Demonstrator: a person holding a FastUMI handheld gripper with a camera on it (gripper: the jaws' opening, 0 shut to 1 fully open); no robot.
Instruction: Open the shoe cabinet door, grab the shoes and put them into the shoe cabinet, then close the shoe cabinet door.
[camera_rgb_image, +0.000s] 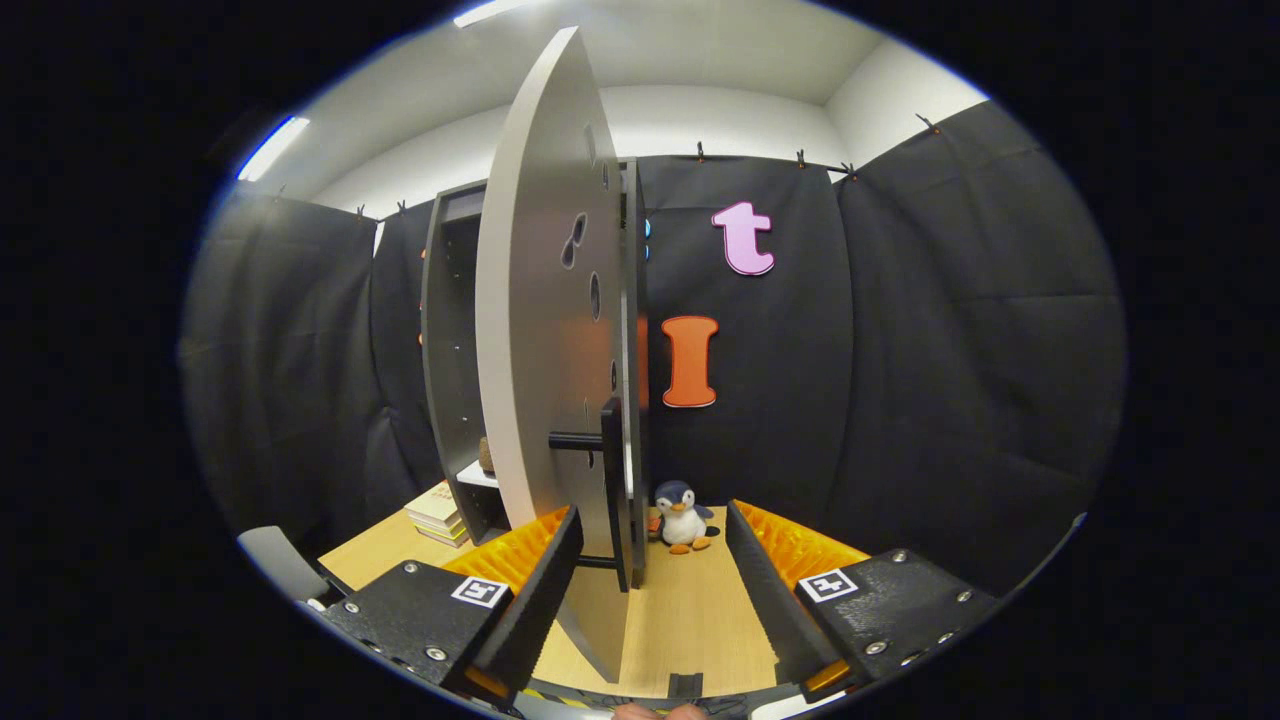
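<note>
Shoe cabinet door (545, 330) open, edge between parted empty jaws | shoes not yet grabbed | placing, closing remain

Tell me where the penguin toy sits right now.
The penguin toy stands on the wooden floor against the black cloth wall, beyond the open gripper, just right of the cabinet door's handle.

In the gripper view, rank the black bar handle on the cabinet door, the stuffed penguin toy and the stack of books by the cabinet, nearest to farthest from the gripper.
The gripper is open.
1. Black bar handle on the grey shoe cabinet door: between the fingers, nearest the left one.
2. Stuffed penguin toy: on the wooden table, just beyond the fingers, right of the door.
3. Stack of books: left, beside the cabinet base; farthest, though close to the penguin's depth.
</note>
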